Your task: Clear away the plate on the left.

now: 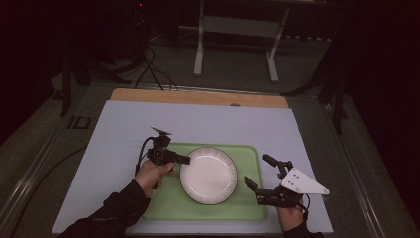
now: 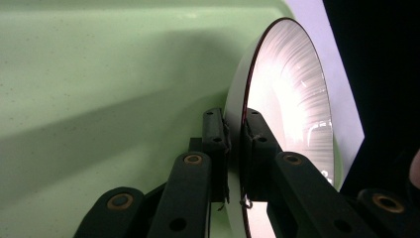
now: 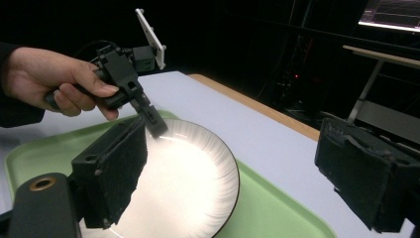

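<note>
High view: a white ribbed plate (image 1: 208, 174) is seen resting on a pale green tray (image 1: 252, 208), which lies on a light sheet covering the near part of the table (image 1: 124, 129). The plate sits near the middle of the tray, slightly toward its far side. The left gripper (image 1: 184, 159) is held level at the plate's left edge, with the person's left hand (image 1: 151, 173) wrapped round its handle. In the left gripper view, the two black jaws are seen clamped on the plate's dark-edged rim (image 2: 236, 144), one pad above and one below, so the plate is gripped at its left edge. The right gripper (image 1: 261, 172) is held over the near right corner of the tray, just beside the plate but apart from it. In the right gripper view, its jaws are seen spread wide with nothing between the pads (image 3: 116, 173), and the plate (image 3: 183, 183) lies below and beyond them.
</note>
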A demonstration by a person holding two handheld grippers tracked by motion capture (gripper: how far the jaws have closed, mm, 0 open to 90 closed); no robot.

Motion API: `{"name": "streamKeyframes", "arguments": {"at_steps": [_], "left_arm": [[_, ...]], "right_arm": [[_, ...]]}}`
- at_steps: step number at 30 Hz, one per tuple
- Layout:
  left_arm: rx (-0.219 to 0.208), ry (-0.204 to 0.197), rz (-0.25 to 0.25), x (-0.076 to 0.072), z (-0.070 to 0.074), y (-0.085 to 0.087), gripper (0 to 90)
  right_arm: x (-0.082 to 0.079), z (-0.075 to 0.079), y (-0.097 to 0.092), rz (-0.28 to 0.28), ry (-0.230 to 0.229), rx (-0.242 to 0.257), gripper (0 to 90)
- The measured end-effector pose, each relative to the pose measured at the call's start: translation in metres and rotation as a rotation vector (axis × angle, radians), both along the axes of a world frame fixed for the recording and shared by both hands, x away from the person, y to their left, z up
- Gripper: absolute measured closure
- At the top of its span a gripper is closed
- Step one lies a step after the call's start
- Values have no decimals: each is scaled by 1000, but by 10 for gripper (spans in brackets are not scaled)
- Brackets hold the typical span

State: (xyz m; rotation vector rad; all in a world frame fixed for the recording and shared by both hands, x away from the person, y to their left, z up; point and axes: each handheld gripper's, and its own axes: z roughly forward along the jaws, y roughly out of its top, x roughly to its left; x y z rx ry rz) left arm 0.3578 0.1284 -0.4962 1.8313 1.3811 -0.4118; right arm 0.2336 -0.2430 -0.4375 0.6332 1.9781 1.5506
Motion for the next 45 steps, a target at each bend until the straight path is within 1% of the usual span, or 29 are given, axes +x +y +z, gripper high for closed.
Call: {"name": "streamKeyframes", "arguments": {"at_steps": [7, 8, 10, 18, 21, 22, 25, 31, 33, 34, 37, 40, 43, 45], "left_arm": [[14, 15, 22, 2, -9, 0, 823], [7, 23, 27, 2, -11, 1, 824], [6, 22, 33, 2, -12, 2, 826], [17, 25, 15, 5, -16, 3, 827], [34, 17, 10, 4, -18, 3, 829], [33, 20, 12, 5, -19, 3, 829], [52, 24, 10, 5, -22, 4, 831], [66, 36, 13, 5, -28, 5, 836], [68, 30, 6, 5, -28, 6, 836], [76, 27, 7, 4, -28, 5, 834], [78, 13, -4, 3, -28, 3, 791], [85, 0, -9, 3, -26, 3, 777], [107, -24, -10, 2, -23, 4, 760], [123, -49, -10, 0, -20, 4, 760]], "right_arm": [[0, 0, 0, 0, 3, 1, 126], [0, 0, 0, 0, 3, 1, 126], [0, 0, 0, 0, 4, -2, 127], [1, -1, 0, 4, 9, -3, 127], [2, -1, 0, 1, 16, 5, 127], [2, -1, -1, 1, 15, 6, 127], [2, -1, -1, 1, 16, 6, 127], [3, -2, 0, 4, 19, 1, 127], [3, -2, 0, 5, 22, 0, 127], [3, -2, 0, 4, 23, -1, 128], [3, -3, 1, 3, 25, -1, 133], [3, -3, 0, 3, 25, -1, 133], [3, -3, 0, 2, 23, -2, 133], [4, -4, 0, 0, 22, -2, 132]]}}
